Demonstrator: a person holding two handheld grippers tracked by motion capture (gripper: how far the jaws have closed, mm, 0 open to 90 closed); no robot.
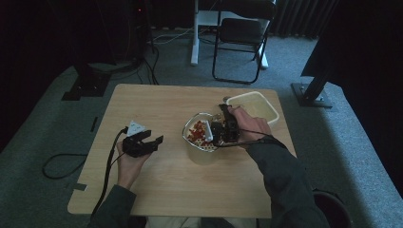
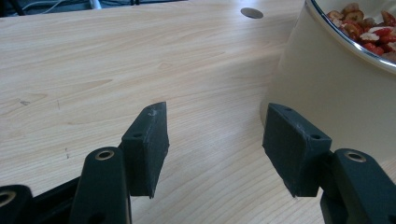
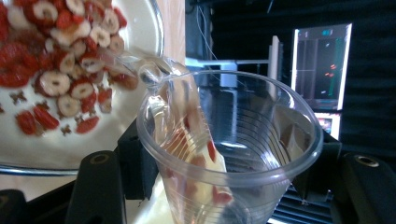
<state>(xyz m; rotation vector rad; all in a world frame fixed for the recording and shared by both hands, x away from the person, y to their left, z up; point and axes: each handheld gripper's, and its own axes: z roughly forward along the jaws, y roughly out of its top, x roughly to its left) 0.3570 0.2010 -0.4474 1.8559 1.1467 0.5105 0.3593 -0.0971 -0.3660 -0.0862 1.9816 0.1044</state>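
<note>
A cream bowl (image 1: 194, 151) with a metal rim holds red-and-white dried fruit slices (image 3: 60, 70) at the table's middle. My right gripper (image 1: 219, 133) hangs over the bowl's right side, shut on a clear plastic cup (image 3: 233, 154). The cup lies tilted on its side, mouth toward the camera, with a few slices (image 3: 205, 163) inside and its lip squeezed out of round. My left gripper (image 1: 153, 140) rests low over the table left of the bowl, open, with nothing between its pads (image 2: 149, 144). The bowl's wall (image 2: 327, 93) stands just right of that gripper.
A cream rectangular tub (image 1: 266, 114) sits at the table's far right corner, just behind my right hand. A folding chair (image 1: 240, 42) and a white table leg (image 1: 194, 33) stand on the carpet beyond. Bare wood (image 2: 116, 60) stretches ahead of the left gripper.
</note>
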